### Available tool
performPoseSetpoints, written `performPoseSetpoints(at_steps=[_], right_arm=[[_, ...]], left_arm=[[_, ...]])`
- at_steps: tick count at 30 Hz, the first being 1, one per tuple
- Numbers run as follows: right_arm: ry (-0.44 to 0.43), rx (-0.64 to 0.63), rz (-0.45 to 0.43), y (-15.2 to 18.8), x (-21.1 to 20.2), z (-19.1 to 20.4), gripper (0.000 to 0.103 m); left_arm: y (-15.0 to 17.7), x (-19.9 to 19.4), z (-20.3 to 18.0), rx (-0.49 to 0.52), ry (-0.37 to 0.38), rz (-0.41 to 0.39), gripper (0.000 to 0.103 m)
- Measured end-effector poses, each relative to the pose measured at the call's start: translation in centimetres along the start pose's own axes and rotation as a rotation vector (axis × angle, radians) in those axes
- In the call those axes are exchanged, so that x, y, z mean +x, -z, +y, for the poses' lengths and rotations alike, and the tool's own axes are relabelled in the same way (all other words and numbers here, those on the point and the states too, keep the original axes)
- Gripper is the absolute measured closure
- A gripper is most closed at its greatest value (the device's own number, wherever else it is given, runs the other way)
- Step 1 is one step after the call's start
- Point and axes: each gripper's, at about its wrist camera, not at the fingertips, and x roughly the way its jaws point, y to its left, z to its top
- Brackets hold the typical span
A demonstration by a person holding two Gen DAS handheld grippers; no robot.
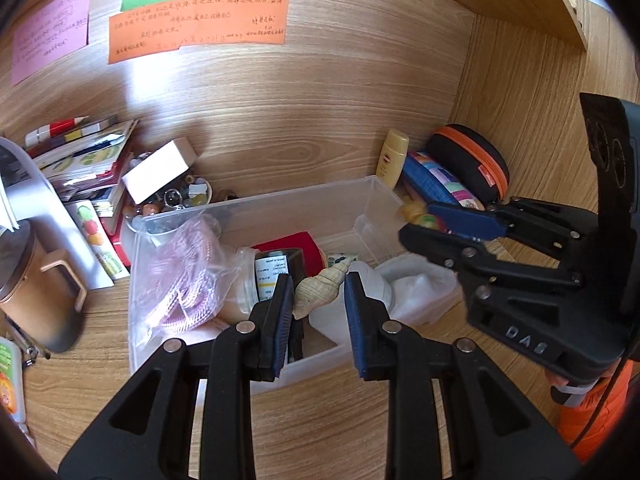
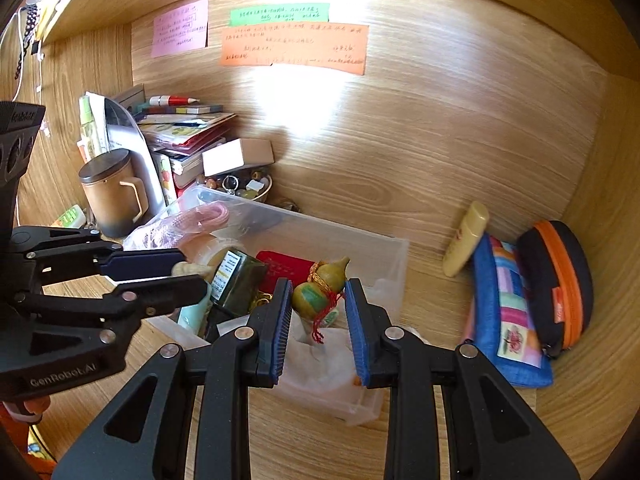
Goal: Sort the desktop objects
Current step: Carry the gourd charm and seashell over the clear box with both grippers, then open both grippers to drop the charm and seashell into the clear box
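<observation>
A clear plastic bin (image 1: 280,204) (image 2: 360,240) stands on the wooden desk, holding a pink cord in a bag (image 1: 188,280), a red card (image 1: 296,242) and a dark bottle (image 2: 236,276). My left gripper (image 1: 316,316) is open over the bin, with a beige spiral seashell (image 1: 320,288) between its pads, touching the left pad. My right gripper (image 2: 318,324) is open over the bin's right part, with a small green-yellow gourd charm (image 2: 320,288) with a red tassel between its pads. Each gripper shows from the side in the other's view (image 1: 440,228) (image 2: 176,268).
Right of the bin lie a yellow tube (image 2: 466,238), a blue patchwork pouch (image 2: 508,312) and a black case with an orange zip (image 2: 560,284). At left stand a brown mug (image 2: 112,196), stacked books (image 2: 180,132), a small box (image 2: 236,156) and a bowl of trinkets (image 2: 248,188). Notes hang on the back wall.
</observation>
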Motion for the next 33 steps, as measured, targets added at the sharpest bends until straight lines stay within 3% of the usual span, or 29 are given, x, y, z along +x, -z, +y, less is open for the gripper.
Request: performPoseSetpoints(at_steps=[11,29,33], right_arm=[[-0.033,0.007,0.046,0.2,2.9,0.3,0.079],[-0.012,0.006,0.025,0.2,2.1,0.2,0.079],[-0.001,0.007,0.018,0.2,1.6,0.1,0.078]], left_arm=[[0.0,2.1,0.1,0.016,-0.008,0.054,0.077],[0.3,2.5,-0.5,0.036,-0.034,0.060,0.075],[0.3,2.0,-0.7,0.041,-0.048,0.041,0.062]])
